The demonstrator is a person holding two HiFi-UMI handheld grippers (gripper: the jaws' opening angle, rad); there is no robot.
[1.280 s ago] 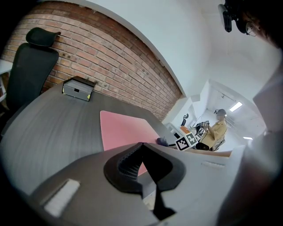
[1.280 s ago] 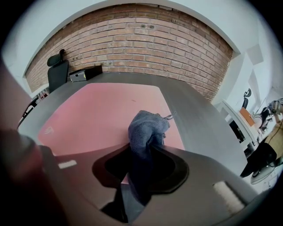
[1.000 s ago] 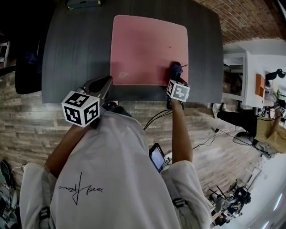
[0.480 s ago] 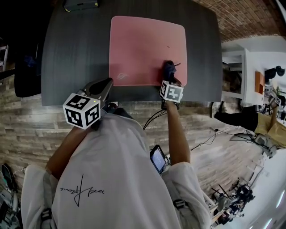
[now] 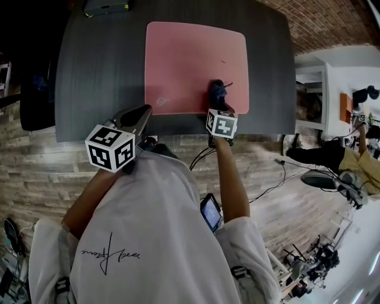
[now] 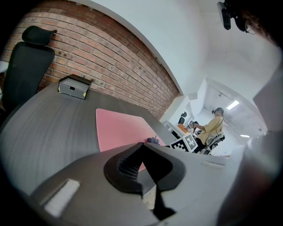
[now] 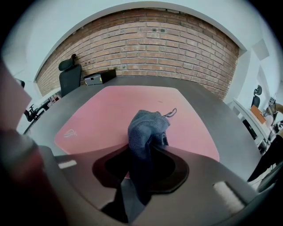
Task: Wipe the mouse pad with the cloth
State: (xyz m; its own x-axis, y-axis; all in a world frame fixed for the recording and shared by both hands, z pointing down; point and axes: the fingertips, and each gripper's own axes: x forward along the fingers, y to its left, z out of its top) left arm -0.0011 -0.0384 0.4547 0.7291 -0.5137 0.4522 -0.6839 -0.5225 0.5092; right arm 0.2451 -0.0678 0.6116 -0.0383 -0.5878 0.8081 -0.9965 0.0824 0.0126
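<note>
Pad [image 5: 190, 59]: pink, flat on the dark desk [image 5: 101, 71], with its near edge close to the desk's near edge and a pale logo at its near left corner.
Cloth [image 7: 143, 126]: dark blue-grey and bunched. Its lower end is pinched in the right gripper, and its bulk rests on the pad near the near right corner (a small loop sticks out on the far side).
Right gripper [image 7: 143, 152]: clenched on the cloth, jaws pointing away from the person, over the pad's near edge.
Left gripper [image 6: 140, 148]: jaws closed on each other with nothing between them. It is held over the desk's near edge, just off the pad's near left corner, apart from the cloth.
Key relation: from the cloth, nearly all of the pad lies to the left and farther from the person, with only a narrow strip to its right. The pad's longer side seems to run left to right.
Nearer hand: the right, over the pad; the left is beside it.
Step, as I judge it: wiping along the near strip, so strokes leftward or away would cover the most bare pad.
Risk: the pad may slide or ruck under the drag, though the left gripper sits well placed to pin that corner.
Also there: a small box [image 5: 105, 6] at the desk's far edge and a black chair [image 6: 26, 66] beyond the desk's left side.
</note>
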